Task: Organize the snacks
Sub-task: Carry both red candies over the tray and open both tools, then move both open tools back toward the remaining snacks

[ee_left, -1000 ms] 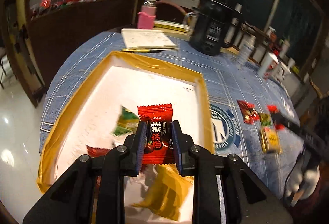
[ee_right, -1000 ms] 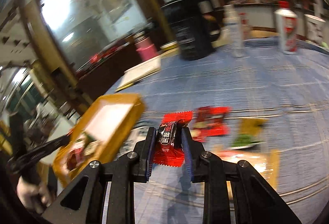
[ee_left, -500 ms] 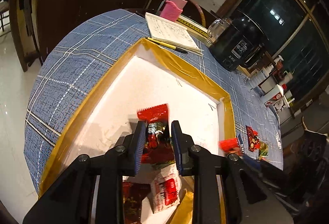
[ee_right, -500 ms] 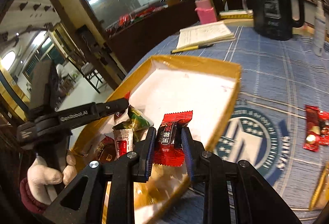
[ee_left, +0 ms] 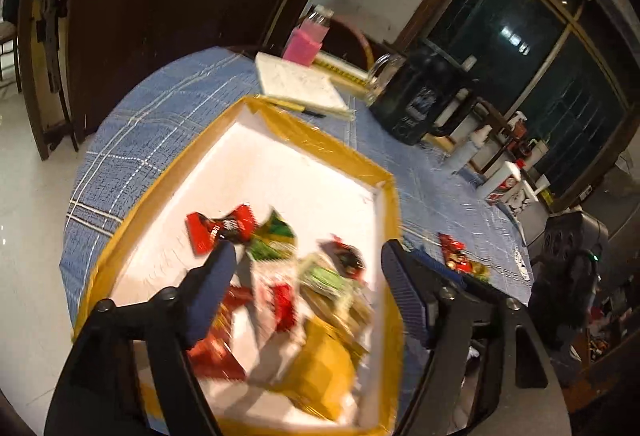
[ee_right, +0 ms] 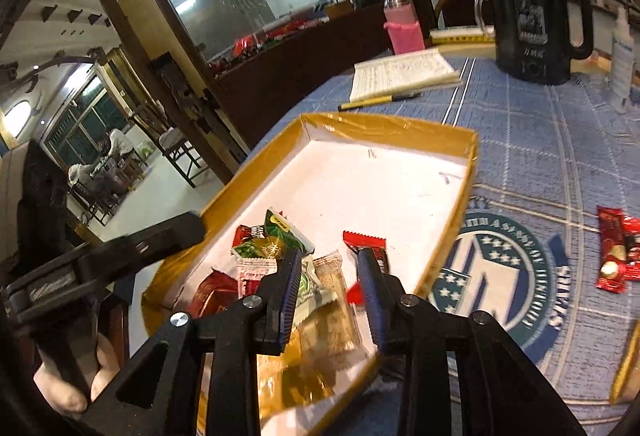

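Released since half a second ago: both red candy wrappers, no longer pinched but lying in the tray (ee_left: pixel 308 140). Left gripper (ee_left: pixel 306 284) spread wide and empty above the pile, right gripper (ee_right: pixel 329 288) likewise parted, with its red candy (ee_right: pixel 366 242) just beyond the fingertips on the white floor. Dropped low over the box, presumably so the light packets land inside the raised walls instead of sliding off. Shallow rectangular tray, white inside, rim bound in glossy yellow-brown tape that catches the lamp. Crinkled foil and plastic packets heaped at the near end: red, green (ee_left: pixel 272 236), white, one larger yellow bag (ee_left: pixel 320 364); serrated ends visible on the red ones. Left-wrist view blurred over the pile, so exact overlaps hard to tell. More red snacks (ee_right: pixel 616 252) lying on the blue checked tablecloth (ee_right: pixel 540 140), well apart from the tray, probably next to be collected. Notebook (ee_right: pixel 400 74), pen and black kettle (ee_right: pixel 528 12) beyond.
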`<state>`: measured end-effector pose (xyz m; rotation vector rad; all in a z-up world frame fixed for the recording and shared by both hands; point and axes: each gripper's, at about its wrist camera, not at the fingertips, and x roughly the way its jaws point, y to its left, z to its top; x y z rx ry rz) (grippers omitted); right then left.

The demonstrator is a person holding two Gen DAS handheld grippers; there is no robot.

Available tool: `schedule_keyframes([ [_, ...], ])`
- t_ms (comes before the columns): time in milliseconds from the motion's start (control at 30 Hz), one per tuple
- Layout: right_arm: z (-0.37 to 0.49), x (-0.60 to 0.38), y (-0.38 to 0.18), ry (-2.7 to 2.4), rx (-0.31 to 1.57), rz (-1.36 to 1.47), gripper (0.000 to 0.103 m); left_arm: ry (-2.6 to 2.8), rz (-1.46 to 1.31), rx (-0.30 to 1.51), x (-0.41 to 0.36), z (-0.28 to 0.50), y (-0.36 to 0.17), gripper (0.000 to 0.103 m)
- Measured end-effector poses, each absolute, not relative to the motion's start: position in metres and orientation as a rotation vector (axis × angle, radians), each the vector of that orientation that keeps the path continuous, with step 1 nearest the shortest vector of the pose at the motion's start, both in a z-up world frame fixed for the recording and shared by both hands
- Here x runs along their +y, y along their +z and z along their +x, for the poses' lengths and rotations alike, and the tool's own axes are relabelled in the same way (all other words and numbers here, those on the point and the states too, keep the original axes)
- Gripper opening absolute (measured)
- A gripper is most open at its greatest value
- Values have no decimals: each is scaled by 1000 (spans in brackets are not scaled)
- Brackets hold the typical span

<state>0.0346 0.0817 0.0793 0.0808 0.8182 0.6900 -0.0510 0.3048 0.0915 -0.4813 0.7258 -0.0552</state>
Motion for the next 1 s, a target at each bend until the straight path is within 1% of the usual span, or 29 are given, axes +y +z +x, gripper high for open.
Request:
schedule_keyframes([
  [100, 11, 59, 98, 614, 648, 17, 33, -88, -460, 692, 284, -72, 102, 75],
  [167, -1, 38, 106, 590, 554, 61, 36, -102, -460, 679, 273, -84, 107, 75],
  [200, -5, 27, 108, 580, 527, 91, 38, -108, -462, 672, 268, -90, 109, 75],
  [300, -13, -12, 120, 544, 475, 191, 38, -102, -458, 635, 256, -109, 117, 75],
  [367, -13, -34, 126, 528, 466, 240, 38, -113, -471, 611, 251, -121, 121, 75],
  [400, -13, -49, 130, 524, 469, 285, 40, -120, -482, 603, 249, -126, 122, 75],
  [467, -9, -75, 135, 555, 491, 397, 40, -133, -506, 587, 246, -136, 126, 75],
  [567, -6, -117, 132, 601, 525, 606, 40, -136, -515, 556, 238, -152, 131, 75],
  [667, -7, -146, 127, 603, 549, 716, 40, -140, -494, 535, 225, -166, 137, 75],
  [933, -29, -198, 118, 542, 607, 654, 40, -233, -446, 563, 195, -180, 135, 75],
  [1000, -40, -209, 124, 497, 595, 580, 40, -252, -430, 569, 189, -183, 135, 75],
])
